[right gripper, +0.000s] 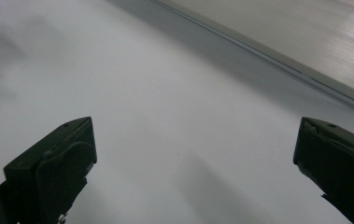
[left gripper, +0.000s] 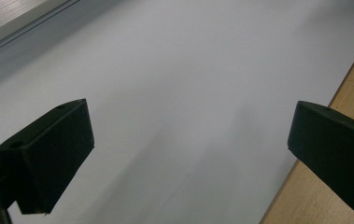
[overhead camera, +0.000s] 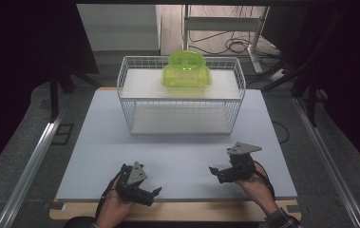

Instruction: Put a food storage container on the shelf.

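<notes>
Your left hand-held gripper (overhead camera: 156,191) and right hand-held gripper (overhead camera: 212,169) both gape wide and empty near the table's (overhead camera: 97,142) front edge. The green container (overhead camera: 186,70) sits on the wire basket's (overhead camera: 125,102) upper shelf at the table's far side, well apart from both.

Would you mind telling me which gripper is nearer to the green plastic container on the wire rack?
Right. The right gripper is just right of the green container, slightly farther up the table; the left gripper sits near the front edge.
</notes>
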The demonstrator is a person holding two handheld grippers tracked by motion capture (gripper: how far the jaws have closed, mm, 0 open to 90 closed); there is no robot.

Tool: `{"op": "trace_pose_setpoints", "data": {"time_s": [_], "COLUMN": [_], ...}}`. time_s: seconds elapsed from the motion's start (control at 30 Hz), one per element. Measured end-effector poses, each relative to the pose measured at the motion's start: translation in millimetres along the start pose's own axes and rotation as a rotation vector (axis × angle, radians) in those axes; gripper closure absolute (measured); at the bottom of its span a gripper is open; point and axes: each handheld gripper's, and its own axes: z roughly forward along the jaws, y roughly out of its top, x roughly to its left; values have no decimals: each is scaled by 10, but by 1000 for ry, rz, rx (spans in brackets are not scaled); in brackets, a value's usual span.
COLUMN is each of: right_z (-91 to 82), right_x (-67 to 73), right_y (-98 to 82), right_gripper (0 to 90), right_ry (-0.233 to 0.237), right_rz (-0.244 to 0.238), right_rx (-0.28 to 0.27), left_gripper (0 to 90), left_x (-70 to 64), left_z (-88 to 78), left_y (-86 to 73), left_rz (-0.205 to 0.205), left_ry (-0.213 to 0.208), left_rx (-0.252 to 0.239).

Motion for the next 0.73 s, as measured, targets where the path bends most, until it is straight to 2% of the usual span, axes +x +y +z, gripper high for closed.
{"op": "trace_pose_setpoints", "data": {"time_s": [0.73], "right_z": [58], "right_x": [56], "right_y": [-278], "right_gripper": [0], "right_ry": [16], "right_rz": [17], "right_rx": [94], "left_gripper": [0], "left_x": [-4], "left_z": [22], "left_y": [-2], "left_rz": [1], "left_ry": [1], "left_rx": [12]}}
